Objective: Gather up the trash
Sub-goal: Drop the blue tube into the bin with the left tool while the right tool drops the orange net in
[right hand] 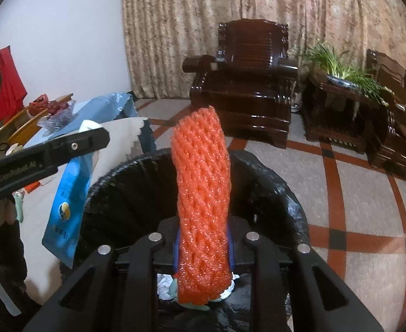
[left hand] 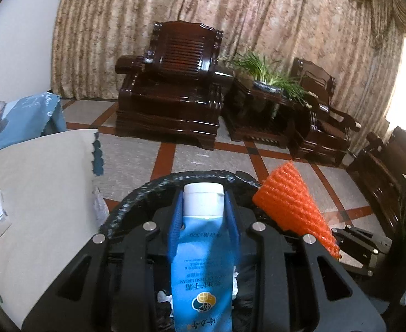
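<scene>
While both loads hang over the black-lined round bin (right hand: 272, 193), your left gripper (left hand: 203, 221) pinches the soft blue squeeze tube (left hand: 203, 271) below its white cap, and your right gripper (right hand: 203, 249) clamps the featherlight, crushable orange foam net sleeve (right hand: 203, 193) low down.

A home living room: a carved dark-wood armchair (left hand: 169, 83) stands before a long patterned curtain (left hand: 230, 22). Just right of the armchair sits a side table with a plant (left hand: 261, 69), then another chair (left hand: 319, 110). Tiled floor (left hand: 203, 155) lies in front.
</scene>
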The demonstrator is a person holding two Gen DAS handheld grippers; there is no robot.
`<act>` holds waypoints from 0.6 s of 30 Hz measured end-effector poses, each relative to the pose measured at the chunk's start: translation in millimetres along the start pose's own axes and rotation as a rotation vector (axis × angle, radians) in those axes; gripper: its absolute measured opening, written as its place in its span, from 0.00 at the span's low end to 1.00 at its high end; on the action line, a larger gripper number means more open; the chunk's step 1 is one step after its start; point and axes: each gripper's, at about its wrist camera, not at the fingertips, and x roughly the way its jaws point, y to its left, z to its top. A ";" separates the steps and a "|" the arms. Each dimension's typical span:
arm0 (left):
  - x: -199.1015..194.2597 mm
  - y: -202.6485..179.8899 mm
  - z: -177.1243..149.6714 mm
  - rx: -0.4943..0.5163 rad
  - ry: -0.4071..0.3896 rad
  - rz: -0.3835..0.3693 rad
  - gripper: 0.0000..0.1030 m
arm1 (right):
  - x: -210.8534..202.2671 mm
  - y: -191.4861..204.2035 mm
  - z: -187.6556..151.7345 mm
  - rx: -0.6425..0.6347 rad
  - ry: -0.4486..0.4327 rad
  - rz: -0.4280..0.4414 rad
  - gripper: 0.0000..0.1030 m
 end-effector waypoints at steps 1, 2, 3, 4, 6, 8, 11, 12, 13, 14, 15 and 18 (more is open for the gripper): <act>3.6 -0.8 1.3 0.002 0.003 -0.002 0.28 | 0.6 -1.7 -1.1 0.002 0.001 -0.002 0.23; 8.2 -2.7 1.0 0.002 0.009 -0.007 0.28 | 1.8 -3.9 -2.5 0.004 0.004 -0.005 0.23; 10.8 -3.2 1.1 0.001 0.013 -0.012 0.28 | 2.6 -4.5 -3.8 0.006 0.007 -0.009 0.23; 14.3 -4.2 0.7 0.000 0.022 -0.026 0.28 | 3.8 -5.8 -4.7 0.009 0.010 -0.014 0.26; 19.6 -4.6 -0.9 -0.003 0.039 -0.048 0.31 | 5.7 -8.5 -6.1 0.014 0.018 -0.026 0.36; 21.1 -2.8 -1.4 -0.010 0.044 -0.062 0.49 | 6.0 -11.3 -7.8 0.013 0.020 -0.038 0.43; 16.0 6.1 -0.6 -0.030 0.033 -0.056 0.59 | 1.9 -13.0 -8.6 0.018 0.009 -0.060 0.70; 13.0 8.6 0.8 -0.034 0.030 -0.050 0.63 | -0.6 -12.8 -8.3 0.020 -0.001 -0.065 0.75; 8.8 13.3 1.1 -0.039 0.023 -0.038 0.66 | -3.5 -11.0 -7.4 0.019 -0.011 -0.065 0.84; 4.7 16.6 1.9 -0.043 0.016 -0.027 0.71 | -5.2 -10.0 -5.8 0.016 -0.020 -0.062 0.91; -3.2 23.4 1.7 -0.049 0.004 -0.010 0.75 | -6.8 -8.9 -4.5 0.015 -0.027 -0.060 0.94; -30.8 44.6 0.2 -0.061 -0.026 0.066 0.84 | -9.9 -2.2 2.2 0.024 -0.042 -0.026 0.94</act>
